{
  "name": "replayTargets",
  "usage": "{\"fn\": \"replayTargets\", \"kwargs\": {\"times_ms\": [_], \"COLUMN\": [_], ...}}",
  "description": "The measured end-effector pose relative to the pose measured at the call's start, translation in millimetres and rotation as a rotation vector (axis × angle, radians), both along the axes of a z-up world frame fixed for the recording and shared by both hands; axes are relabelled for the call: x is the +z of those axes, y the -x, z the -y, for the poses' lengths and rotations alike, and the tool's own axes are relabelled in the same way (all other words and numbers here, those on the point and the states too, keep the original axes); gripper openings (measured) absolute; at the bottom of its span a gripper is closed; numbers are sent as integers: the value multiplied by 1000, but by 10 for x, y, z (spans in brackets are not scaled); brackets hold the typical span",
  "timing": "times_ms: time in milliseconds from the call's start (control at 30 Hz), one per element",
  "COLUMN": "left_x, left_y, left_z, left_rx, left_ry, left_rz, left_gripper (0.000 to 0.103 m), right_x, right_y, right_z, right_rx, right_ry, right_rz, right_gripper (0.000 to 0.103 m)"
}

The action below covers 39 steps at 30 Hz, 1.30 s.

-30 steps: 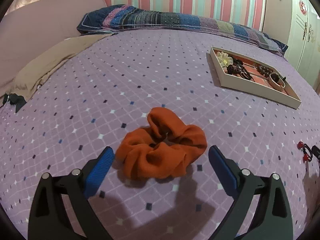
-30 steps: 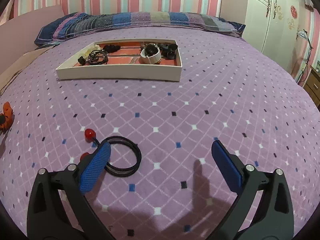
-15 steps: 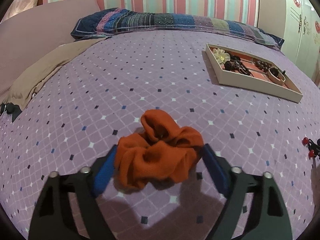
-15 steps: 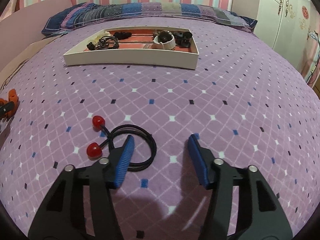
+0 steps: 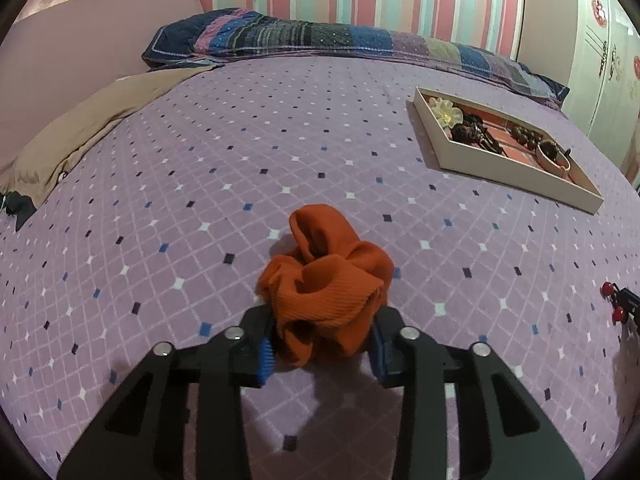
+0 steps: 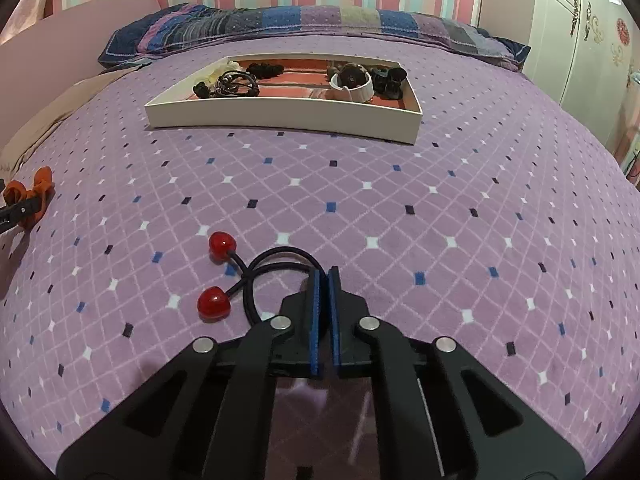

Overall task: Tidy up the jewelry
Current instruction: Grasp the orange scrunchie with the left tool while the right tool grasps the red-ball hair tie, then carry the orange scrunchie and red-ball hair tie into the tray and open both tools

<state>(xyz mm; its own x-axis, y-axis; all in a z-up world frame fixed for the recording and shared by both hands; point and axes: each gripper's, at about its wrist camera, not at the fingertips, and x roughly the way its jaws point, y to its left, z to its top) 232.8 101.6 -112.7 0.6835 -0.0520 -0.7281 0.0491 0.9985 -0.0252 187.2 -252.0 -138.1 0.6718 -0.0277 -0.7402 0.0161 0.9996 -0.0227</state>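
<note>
An orange scrunchie (image 5: 326, 286) lies on the purple bedspread, and my left gripper (image 5: 322, 350) is shut on its near side. It also shows in the right wrist view (image 6: 34, 192) at the far left. A black hair tie with two red beads (image 6: 256, 276) lies on the bed; my right gripper (image 6: 323, 280) is shut on the right side of its loop. Its beads also show in the left wrist view (image 5: 614, 302) at the far right. The white tray (image 6: 280, 114) with several hair accessories sits farther back, also in the left wrist view (image 5: 508, 168).
A striped patchwork pillow (image 6: 280, 24) lies along the head of the bed. A tan cloth (image 5: 92, 120) and a pink pillow (image 5: 72, 44) lie at the left. A white wardrobe (image 6: 580, 28) stands at the right.
Both grippers moved forward and closed: the left one on the orange scrunchie, the right one on the black hair tie's loop.
</note>
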Motion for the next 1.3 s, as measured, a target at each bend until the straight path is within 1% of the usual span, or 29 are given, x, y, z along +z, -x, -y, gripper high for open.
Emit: {"fn": "replayTargets", "kwargs": {"times_ms": [67,267,500,600,833,933,1133,1300], "left_x": [7,62,201,292,507,602,738,791], "left_y": [7,44,55,41,-69,-140,-381,-637], "left_z": [-4,23,137,269,634,843,1285,1594], "left_rx": [2,13,3,-17,-74,-111,-174,-213], "left_ry": [3,-8,11,15,50,42,32,31], "left_rz": [1,11,26,39,64,81,94,97], "left_gripper": [32,29,28,28,28,28,28,28], "right_x": [3,40,177,249,495,611,844,1022], "right_y": [10,50,38,0,-202,-315,-617,-909], "right_z": [9,42,72,84,149,173,238,303], "right_rx": [-1,-5,1,3,-5,-2,-6,-13], "right_ry": [-5,-29,-43,-45,-65,-64,-67,-70], "right_rz": [4,20,62,77,127,151,196,218], "right_gripper": [4,4,4,4,4,4,4,4]}}
